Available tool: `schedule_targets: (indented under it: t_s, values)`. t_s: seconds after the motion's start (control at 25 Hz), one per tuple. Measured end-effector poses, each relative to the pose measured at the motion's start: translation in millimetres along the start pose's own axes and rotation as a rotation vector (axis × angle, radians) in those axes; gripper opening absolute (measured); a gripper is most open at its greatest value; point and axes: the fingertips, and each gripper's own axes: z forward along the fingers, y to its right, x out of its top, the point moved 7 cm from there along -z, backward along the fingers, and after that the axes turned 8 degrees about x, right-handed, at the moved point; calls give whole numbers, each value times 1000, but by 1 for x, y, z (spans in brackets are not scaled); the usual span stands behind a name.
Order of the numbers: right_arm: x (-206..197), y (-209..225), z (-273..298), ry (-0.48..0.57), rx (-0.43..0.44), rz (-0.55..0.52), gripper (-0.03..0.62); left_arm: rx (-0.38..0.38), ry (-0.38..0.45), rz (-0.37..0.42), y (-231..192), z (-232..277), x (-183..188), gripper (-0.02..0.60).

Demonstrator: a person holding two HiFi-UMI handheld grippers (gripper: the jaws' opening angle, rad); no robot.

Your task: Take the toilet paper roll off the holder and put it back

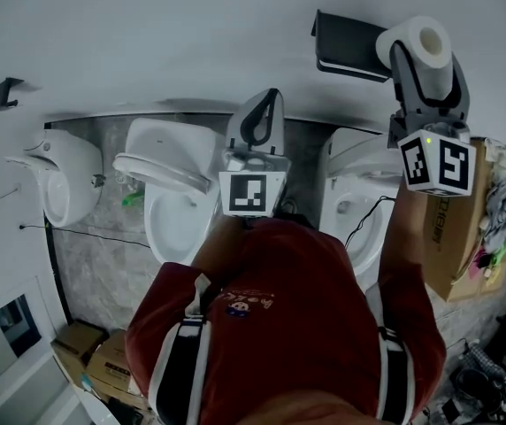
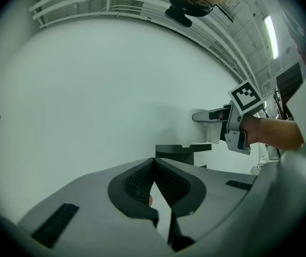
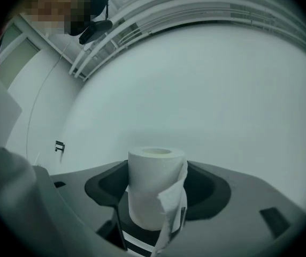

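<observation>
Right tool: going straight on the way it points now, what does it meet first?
Probably the white wall, led by the toilet paper roll in the right tool. The black holder looks off to one side; depth unclear.

The white toilet paper roll (image 1: 423, 42), a loose sheet hanging from it, is off the dark wall holder (image 1: 348, 50), just beside its right end.

Bare wall (image 1: 164, 42) stands open left of the holder (image 1: 346, 47); toilets (image 1: 178, 162) crowd beneath it.

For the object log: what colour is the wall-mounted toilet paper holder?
Black; the holder shows best in the head view.
</observation>
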Motion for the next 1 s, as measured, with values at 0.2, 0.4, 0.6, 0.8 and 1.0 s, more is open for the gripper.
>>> schedule_targets:
  t_s: [0.2, 0.4, 0.6, 0.8, 1.0]
  values:
    - [-17, 0, 13, -40, -14, 24, 314, 6, -11, -22, -11, 8, -7, 14]
    - [-19, 2, 23, -55, -29, 37, 318, 13, -28, -35, -17, 10, -14, 14]
    - [-21, 3, 24, -28, -57, 50, 322, 8, -36, -27, -19, 10, -16, 14]
    - [-16, 4, 20, 8, -66, 41, 364, 18, -39, -20, -22, 8, -19, 14]
    - [-8, 2, 13, 12, -75, 22, 378, 14, -38, -11, -20, 2, -16, 14]
